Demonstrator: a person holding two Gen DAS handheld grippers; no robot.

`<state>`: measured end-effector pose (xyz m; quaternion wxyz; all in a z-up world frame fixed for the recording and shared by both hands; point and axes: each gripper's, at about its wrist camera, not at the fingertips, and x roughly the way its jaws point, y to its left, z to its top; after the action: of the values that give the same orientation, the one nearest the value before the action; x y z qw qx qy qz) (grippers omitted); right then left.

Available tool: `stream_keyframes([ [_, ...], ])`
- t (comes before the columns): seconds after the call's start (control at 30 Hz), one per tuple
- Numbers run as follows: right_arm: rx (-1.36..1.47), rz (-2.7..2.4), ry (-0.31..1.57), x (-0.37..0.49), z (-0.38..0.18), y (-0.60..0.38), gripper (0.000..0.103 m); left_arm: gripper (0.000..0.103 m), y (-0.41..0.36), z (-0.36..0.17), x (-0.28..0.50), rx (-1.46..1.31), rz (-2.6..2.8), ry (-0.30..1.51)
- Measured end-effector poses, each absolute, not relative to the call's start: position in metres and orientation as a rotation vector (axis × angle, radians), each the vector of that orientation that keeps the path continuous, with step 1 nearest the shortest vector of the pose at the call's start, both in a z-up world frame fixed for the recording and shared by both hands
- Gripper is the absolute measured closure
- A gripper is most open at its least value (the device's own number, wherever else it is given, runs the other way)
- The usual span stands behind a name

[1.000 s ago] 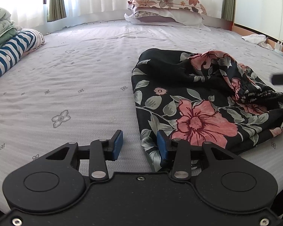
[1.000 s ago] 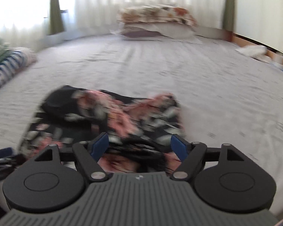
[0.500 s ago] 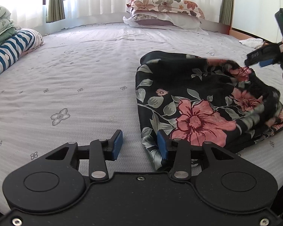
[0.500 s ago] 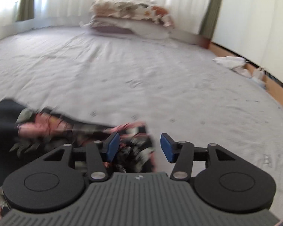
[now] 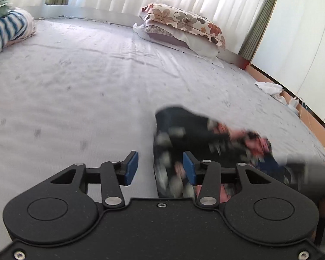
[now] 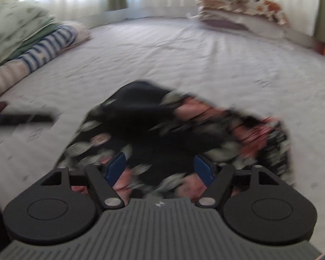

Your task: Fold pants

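From the left wrist, the left hand-held gripper (image 5: 160, 169) is opening. The edge of the floral pants (image 5: 197, 134) shows between its blue pads, but the pads do not press on it, so it holds nothing. The one pair of pants lies in a soft heap on the bed (image 5: 86, 82), near the bed's near edge and toward its right side. Two pillows (image 5: 182, 28) are stacked at the far edge. A striped roll (image 5: 4, 30) lies at the left edge.

From the right wrist, the right hand-held gripper (image 6: 159, 169) hangs over the pants (image 6: 145, 112) with its jaws opening wide and nothing gripped. The picture is blurry.

The pants look thin, light and floppy, maybe a bit slippery. I think it is best to pinch them at a corner or along an edge.
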<state>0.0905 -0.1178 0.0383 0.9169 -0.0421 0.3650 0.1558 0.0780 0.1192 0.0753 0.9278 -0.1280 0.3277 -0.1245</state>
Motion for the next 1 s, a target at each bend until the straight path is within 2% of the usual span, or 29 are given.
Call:
stream_keyframes([
  [0.1, -0.139, 0.360, 0.735, 0.074, 0.021, -0.083, 0.032, 0.034, 0.119, 0.072, 0.136, -0.242, -0.295, 0.734],
  [0.27, -0.109, 0.432, 0.697, 0.067, 0.004, -0.050, 0.040, 0.034, 0.099, 0.045, 0.213, -0.302, -0.345, 0.917],
  [0.3, -0.119, 0.416, 0.684, 0.066, 0.000, -0.047, 0.041, 0.041, 0.095, 0.038, 0.223, -0.317, -0.347, 0.948],
  [0.33, -0.137, 0.405, 0.664, 0.064, -0.004, -0.045, 0.041, 0.074, 0.091, 0.031, 0.231, -0.327, -0.338, 0.973],
  [0.37, -0.158, 0.402, 0.647, 0.062, -0.006, -0.044, 0.042, 0.089, 0.087, 0.026, 0.237, -0.319, -0.336, 0.986],
  [0.47, -0.168, 0.395, 0.628, 0.056, -0.010, -0.043, 0.047, 0.095, 0.077, 0.028, 0.246, -0.277, -0.314, 0.933],
  [0.6, -0.144, 0.404, 0.624, 0.052, -0.011, -0.048, 0.049, 0.095, 0.074, 0.033, 0.264, -0.287, -0.296, 0.931],
  [0.67, -0.143, 0.409, 0.621, 0.051, -0.012, -0.050, 0.049, 0.095, 0.076, 0.030, 0.273, -0.314, -0.292, 0.951],
  [0.77, -0.148, 0.414, 0.612, 0.050, -0.013, -0.050, 0.049, 0.088, 0.088, 0.024, 0.281, -0.434, -0.294, 0.974],
  [0.87, -0.121, 0.450, 0.599, 0.047, -0.013, -0.057, 0.048, 0.070, 0.111, 0.023, 0.276, -0.588, -0.302, 0.961],
  [0.9, -0.094, 0.475, 0.599, 0.046, -0.010, -0.064, 0.042, 0.061, 0.115, 0.026, 0.272, -0.585, -0.296, 0.933],
  [0.93, -0.059, 0.492, 0.600, 0.045, -0.006, -0.072, 0.038, 0.057, 0.117, 0.032, 0.266, -0.551, -0.271, 0.893],
  [1.0, 0.019, 0.476, 0.594, 0.045, 0.004, -0.092, 0.036, 0.053, 0.115, 0.044, 0.256, -0.447, -0.218, 0.828],
])
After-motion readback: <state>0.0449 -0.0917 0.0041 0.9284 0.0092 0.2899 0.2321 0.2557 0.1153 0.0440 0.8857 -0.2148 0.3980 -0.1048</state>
